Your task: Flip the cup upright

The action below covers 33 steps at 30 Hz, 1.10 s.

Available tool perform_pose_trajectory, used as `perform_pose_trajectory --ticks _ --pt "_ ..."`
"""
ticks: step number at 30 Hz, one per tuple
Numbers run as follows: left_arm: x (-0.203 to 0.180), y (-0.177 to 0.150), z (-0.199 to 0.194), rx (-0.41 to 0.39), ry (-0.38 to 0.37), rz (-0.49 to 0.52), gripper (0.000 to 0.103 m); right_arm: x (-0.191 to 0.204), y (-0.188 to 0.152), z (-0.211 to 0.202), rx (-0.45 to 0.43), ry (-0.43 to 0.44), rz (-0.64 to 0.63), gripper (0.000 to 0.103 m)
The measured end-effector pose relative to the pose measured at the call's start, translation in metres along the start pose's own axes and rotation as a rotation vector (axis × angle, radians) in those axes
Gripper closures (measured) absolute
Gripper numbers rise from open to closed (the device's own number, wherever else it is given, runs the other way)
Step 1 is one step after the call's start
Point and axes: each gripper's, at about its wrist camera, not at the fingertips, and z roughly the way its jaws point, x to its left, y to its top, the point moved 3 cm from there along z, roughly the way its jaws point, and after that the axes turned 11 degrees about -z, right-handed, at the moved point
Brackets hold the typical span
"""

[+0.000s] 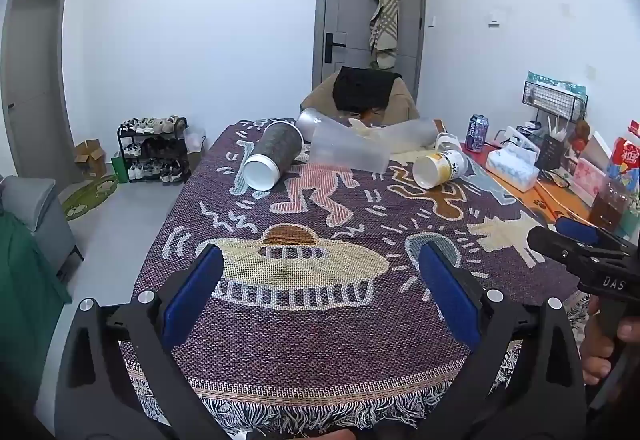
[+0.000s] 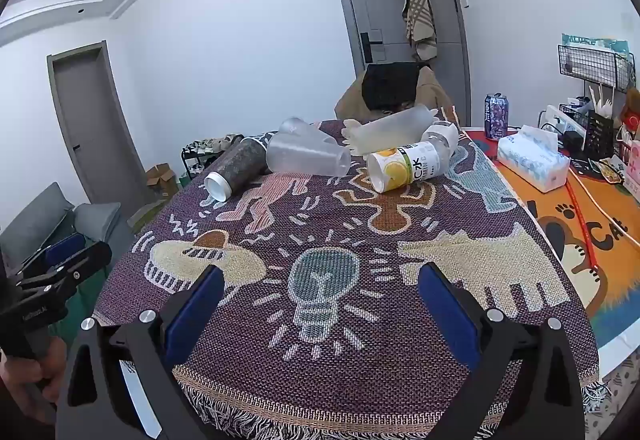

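Spread wide and empty, both the left gripper (image 1: 320,280) and the right gripper (image 2: 320,292) hang low in frame over the blanket (image 1: 320,340), ready; cups (image 1: 274,160) lie tipped at upper centre.

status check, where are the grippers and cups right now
Left hand-held gripper and right hand-held gripper open, empty, near table edge. Dark cup, lemon cup, clear cups all on sides, far end. Path clear.
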Motion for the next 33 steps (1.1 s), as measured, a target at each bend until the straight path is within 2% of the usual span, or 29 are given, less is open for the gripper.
perform_pose_trajectory --ticks 33 --pt "-0.008 0.000 0.003 0.010 -0.033 0.011 0.006 -0.008 -0.001 -0.009 -0.004 -0.031 0.011 0.008"
